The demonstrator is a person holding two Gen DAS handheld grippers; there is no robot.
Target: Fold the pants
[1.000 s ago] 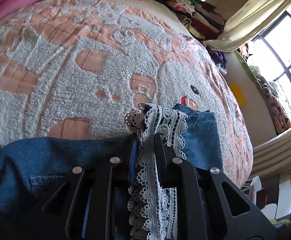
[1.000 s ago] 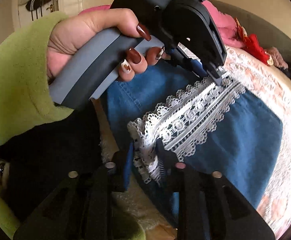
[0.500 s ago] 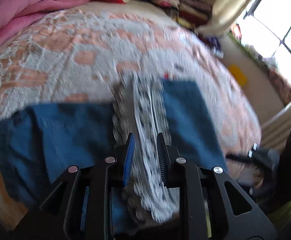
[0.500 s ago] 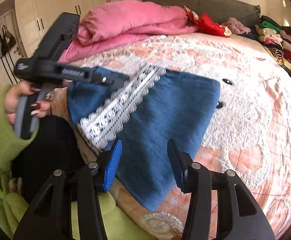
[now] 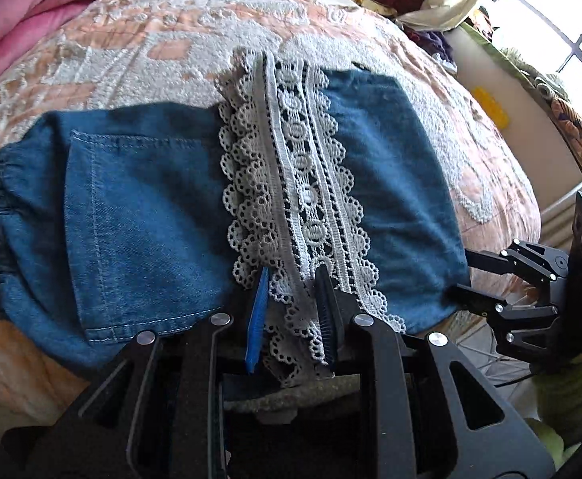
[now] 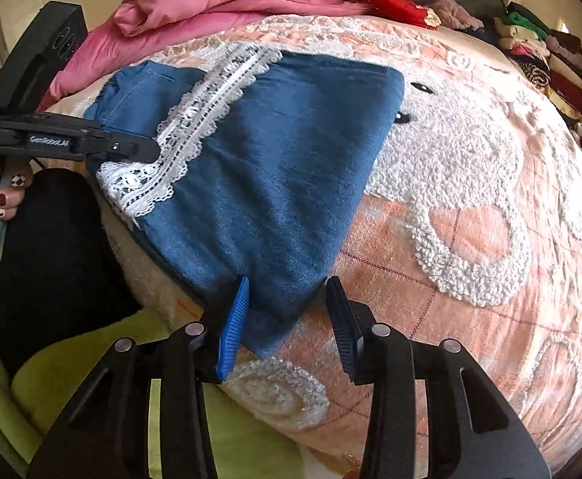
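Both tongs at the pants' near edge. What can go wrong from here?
Left tongs grip only the lace trim; a pull may snag or stretch it rather than move the pants.
Right tongs, whose jaws have just been closing, straddle only the denim corner without pressing yet; they may catch one layer or slip off.
That corner lies at the near edge of the bedspread and could slide off.

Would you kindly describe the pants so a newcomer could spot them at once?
On the peach and white bedspread, near its front edge, lie folded blue denim pants. A white lace band across them sets them apart from the pink blanket behind.
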